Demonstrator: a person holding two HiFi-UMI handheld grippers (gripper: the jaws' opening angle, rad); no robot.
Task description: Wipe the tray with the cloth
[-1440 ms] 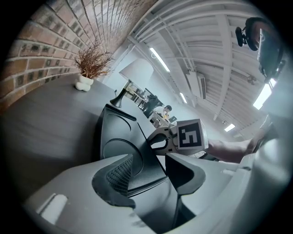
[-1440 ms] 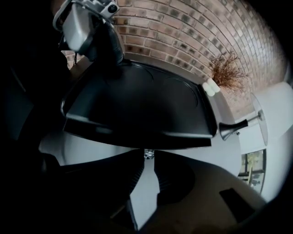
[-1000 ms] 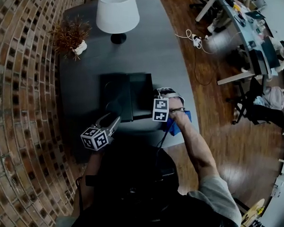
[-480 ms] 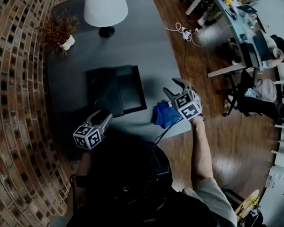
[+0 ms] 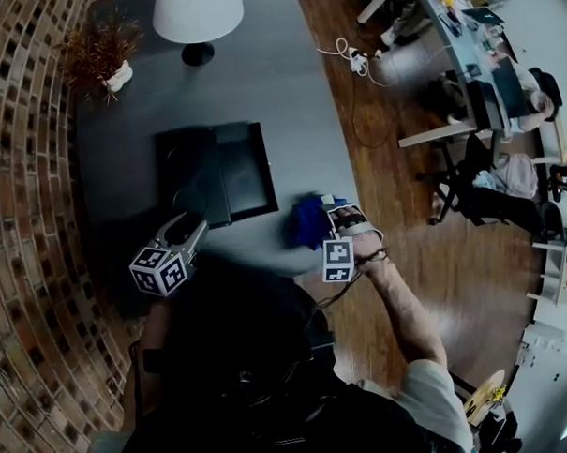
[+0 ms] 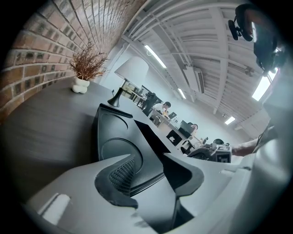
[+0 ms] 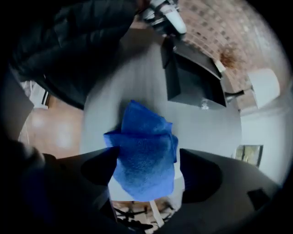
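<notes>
Clearly the tray [image 5: 216, 171] is not being wiped at this moment. It is black, with a round hollow in one half and a deeper square well in the other, and it lies flat on the grey table [image 5: 271, 89]. The cloth [image 5: 307, 220] is blue and crumpled; it sits on the table near the tray's right side, apart from it and close to the table's edge.

The left gripper [image 5: 183, 228] reaches the tray's near corner, and its own view shows the jaws drawn narrow with that corner caught between them. The right gripper [image 5: 333, 212] points steeply down over the cloth. Its jaws have just been opening and stand wide apart, with the cloth lying below and between them, free of both pads.

The table top is smooth and matte. At its far end stand a lamp [image 5: 197, 11] with a white shade and a dried plant [image 5: 99, 55] in a white pot. A brick wall [image 5: 22, 209] runs along the table's left side. To the right is a wooden floor [image 5: 431, 274], and beyond it stand desks [image 5: 478, 60] with people seated at them.
</notes>
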